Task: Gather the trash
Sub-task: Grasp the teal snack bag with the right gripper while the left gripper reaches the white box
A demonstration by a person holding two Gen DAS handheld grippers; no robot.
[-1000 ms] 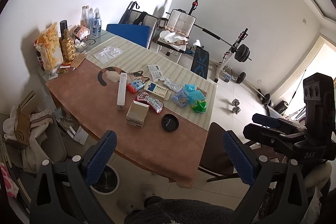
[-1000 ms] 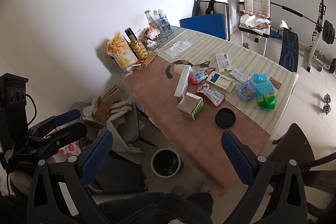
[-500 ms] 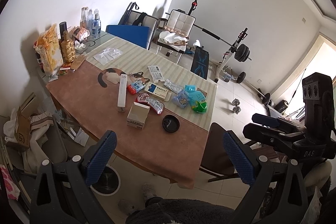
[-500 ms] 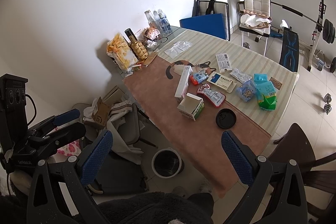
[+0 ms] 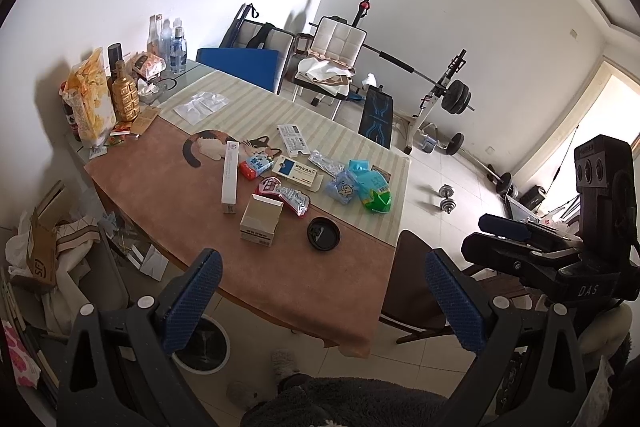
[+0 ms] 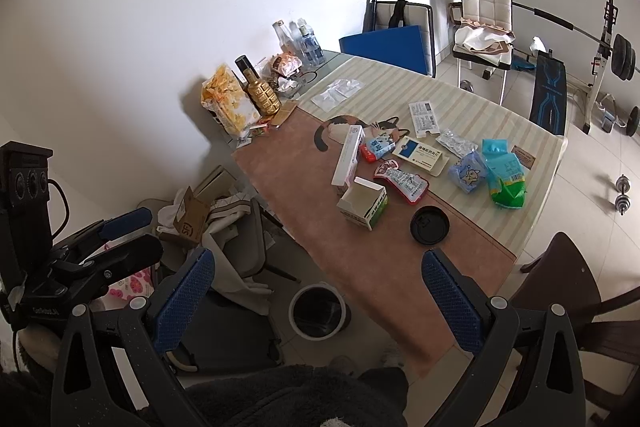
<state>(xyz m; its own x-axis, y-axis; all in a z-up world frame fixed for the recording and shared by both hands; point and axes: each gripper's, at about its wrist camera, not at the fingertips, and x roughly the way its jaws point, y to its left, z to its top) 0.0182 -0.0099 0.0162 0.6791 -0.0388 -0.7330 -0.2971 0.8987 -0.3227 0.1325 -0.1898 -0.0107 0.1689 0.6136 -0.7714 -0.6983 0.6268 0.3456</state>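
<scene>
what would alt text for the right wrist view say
The open right gripper hangs high above a table strewn with wrappers, cartons and a black lid. A round bin stands on the floor beside the table.

My left gripper (image 5: 320, 303) and right gripper (image 6: 316, 301) both gape wide, empty, fingers pointing toward 12 o'clock, held side by side.

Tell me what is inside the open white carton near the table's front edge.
The open carton shows only bare cardboard walls in the right wrist view; nothing visible sticks out. Its bottom is hidden by its own walls, so whether it is empty cannot be told.
</scene>
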